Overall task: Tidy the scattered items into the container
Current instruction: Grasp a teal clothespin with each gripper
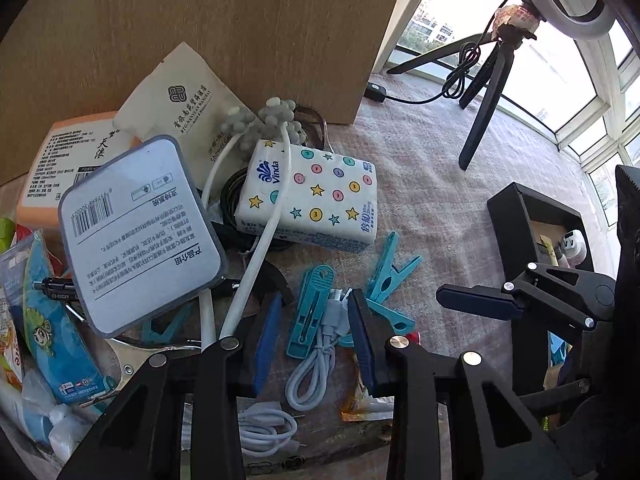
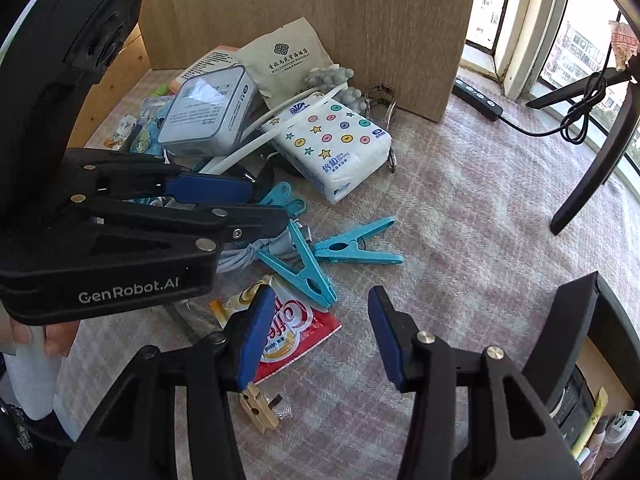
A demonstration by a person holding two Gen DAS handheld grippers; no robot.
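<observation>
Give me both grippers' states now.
Left gripper: open, straddling teal clothespin and white USB cable.
Right gripper: open, empty, over coffee sachet.

Both wrist views look steeply down, close over the cloth (image 2: 460, 220); both share the tissue pack (image 1: 316, 196) and pegs (image 2: 356, 250).

container (image 2: 576, 320): cut by frame edge | coffee sachet (image 2: 298, 332): part-hidden by jaws

Bare pinkish checked cloth (image 2: 460, 216) lies open on the right. The left is crowded: teal plastic clothes pegs (image 2: 352, 250), star-patterned tissue pack (image 2: 336, 140). A tall wooden board (image 2: 320, 12) blocks the far side.
</observation>
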